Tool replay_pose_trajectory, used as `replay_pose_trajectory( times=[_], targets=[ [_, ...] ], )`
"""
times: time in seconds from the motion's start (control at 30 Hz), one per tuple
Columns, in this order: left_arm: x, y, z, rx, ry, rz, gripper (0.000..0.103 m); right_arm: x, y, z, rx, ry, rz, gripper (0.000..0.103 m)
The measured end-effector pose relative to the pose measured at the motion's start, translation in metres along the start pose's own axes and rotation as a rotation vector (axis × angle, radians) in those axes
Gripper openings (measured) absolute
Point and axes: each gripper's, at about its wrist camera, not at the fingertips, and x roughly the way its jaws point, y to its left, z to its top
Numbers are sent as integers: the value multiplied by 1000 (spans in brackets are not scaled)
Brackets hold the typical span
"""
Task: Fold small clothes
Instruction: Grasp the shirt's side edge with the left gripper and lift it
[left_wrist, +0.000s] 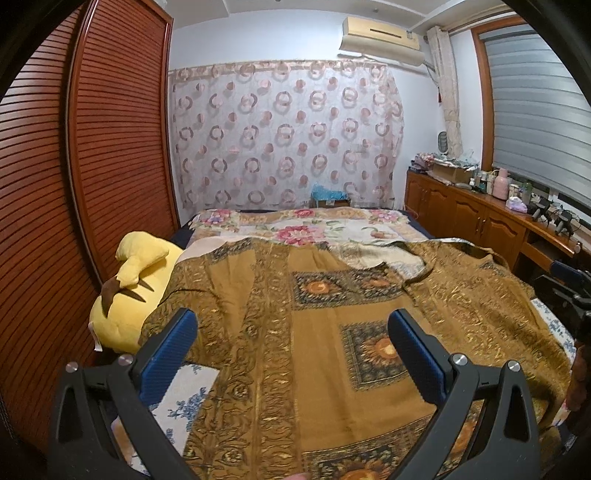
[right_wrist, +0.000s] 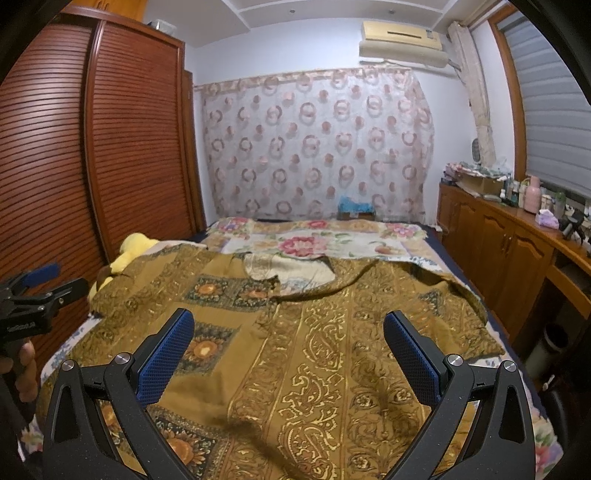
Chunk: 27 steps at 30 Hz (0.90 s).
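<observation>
You are standing at the foot of a bed (right_wrist: 436, 266) in a small bedroom, with a slatted reddish-brown wooden wardrobe (left_wrist: 92, 155) on your left and a low wooden sideboard (right_wrist: 498, 236) under the window on your right. Nearest you, both tools hang above the cloth with nothing in them: your left gripper (left_wrist: 291, 350) has its blue-padded fingers spread wide, and so does your right gripper (right_wrist: 288, 347). Under them lies the mustard-brown garment printed with gold scrollwork bands and dark sunflower squares (right_wrist: 314, 350), spread nearly flat across the near half of the bed, with its neck opening toward the far end. It looks thin, soft and light, so expect it to drape and slide rather than hold a crease; I would pinch it at an outer edge or sleeve end, where a single layer lifts cleanly. Beyond it lie a floral bedspread (left_wrist: 306, 225) and a yellow plush toy (left_wrist: 136, 288) at the left, then a sheer ring-patterned curtain (left_wrist: 284, 133).
</observation>
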Motion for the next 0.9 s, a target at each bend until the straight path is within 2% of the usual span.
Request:
replay_pose_trajectory(
  times=[0.5, 0.9],
  targets=[
    [34, 39, -17, 0, 79, 47, 103, 22, 7, -11, -47, 41, 52, 103],
    [76, 91, -18, -41, 158, 61, 103, 78, 15, 3, -106, 114, 125, 103]
  ],
)
